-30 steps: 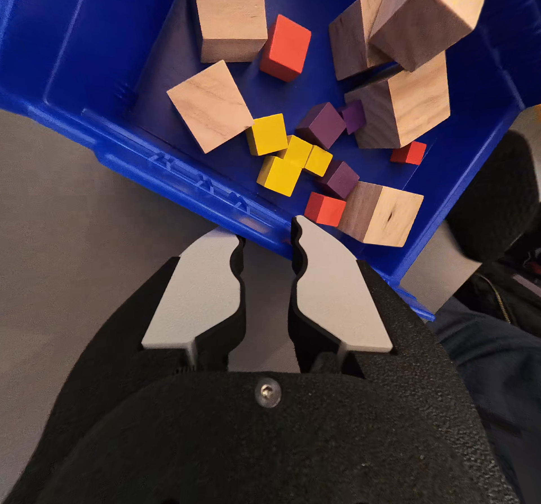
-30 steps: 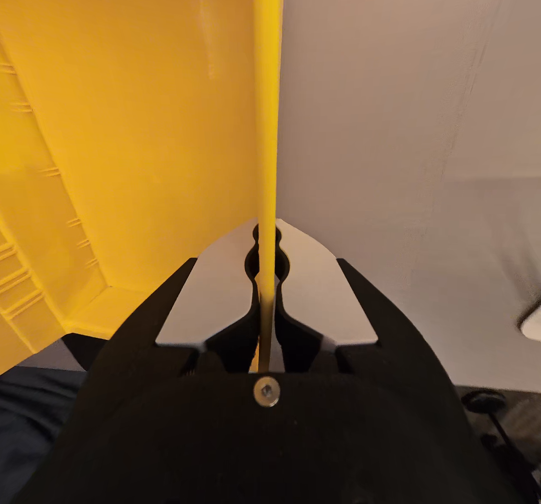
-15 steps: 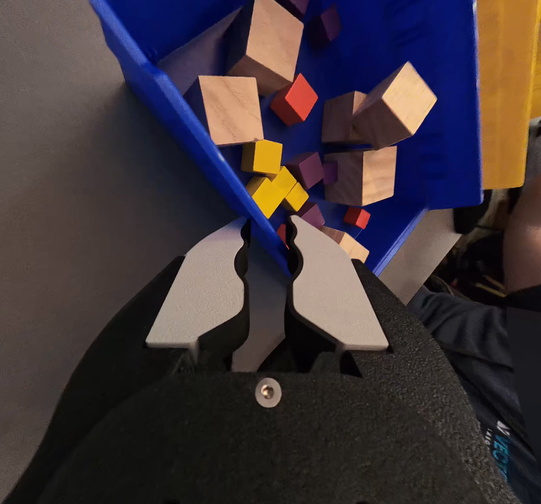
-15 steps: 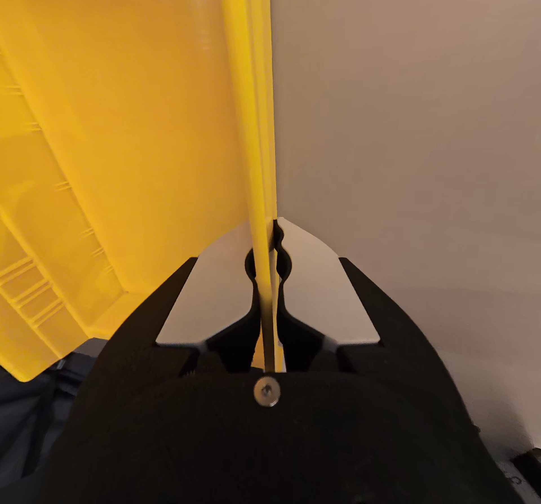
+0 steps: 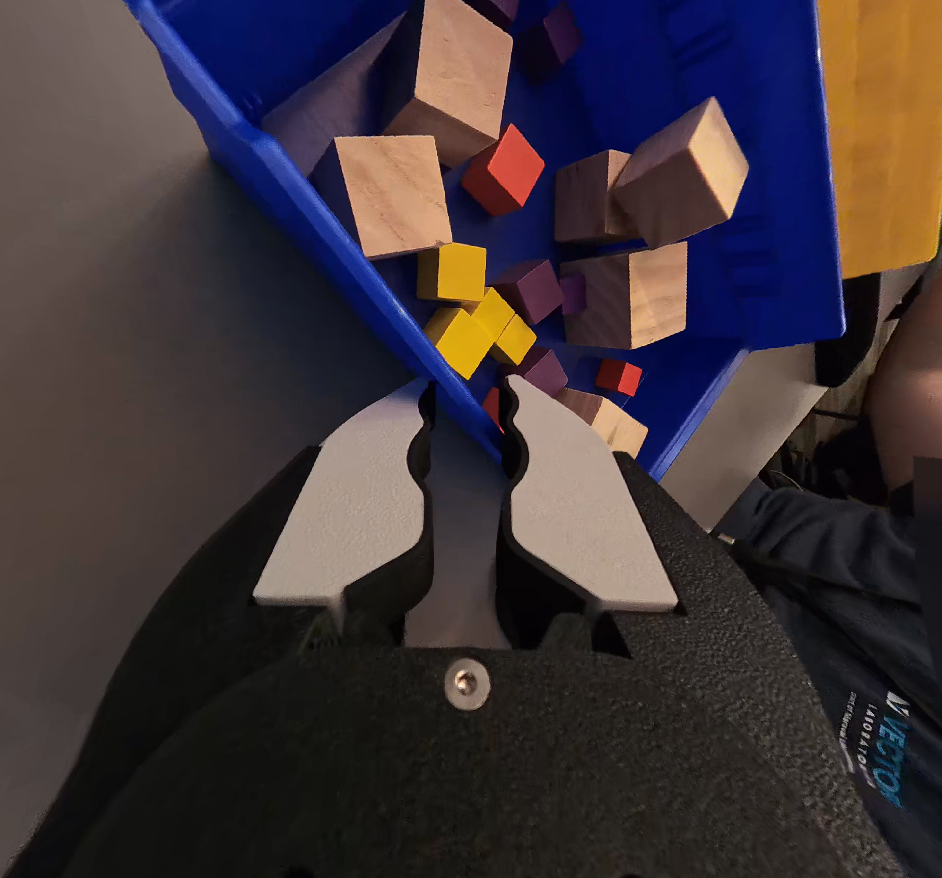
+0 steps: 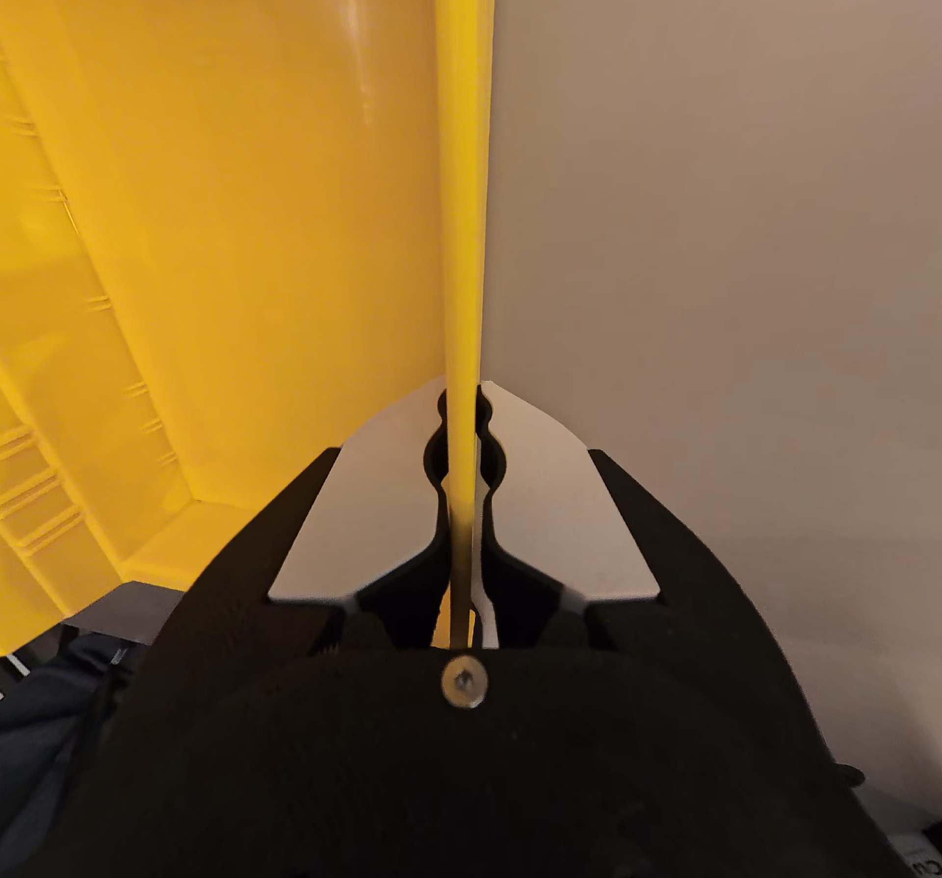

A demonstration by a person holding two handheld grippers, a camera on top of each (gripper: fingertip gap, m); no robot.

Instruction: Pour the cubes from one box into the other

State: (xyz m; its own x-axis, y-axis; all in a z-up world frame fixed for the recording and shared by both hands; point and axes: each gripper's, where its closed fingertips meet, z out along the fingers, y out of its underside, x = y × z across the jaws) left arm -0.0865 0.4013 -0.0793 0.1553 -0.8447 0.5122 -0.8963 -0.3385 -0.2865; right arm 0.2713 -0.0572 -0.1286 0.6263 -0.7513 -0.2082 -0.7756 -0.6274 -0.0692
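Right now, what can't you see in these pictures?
- Left wrist view: the left tongs partly cover a red cube in the blue box.
- Left wrist view: the picture's edge cuts off the yellow box.
- Right wrist view: the yellow box's wall hides its outside.

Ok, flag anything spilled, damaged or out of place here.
Nothing stands out. The cubes all lie inside the blue box, none on the table. The yellow box looks empty and undamaged.
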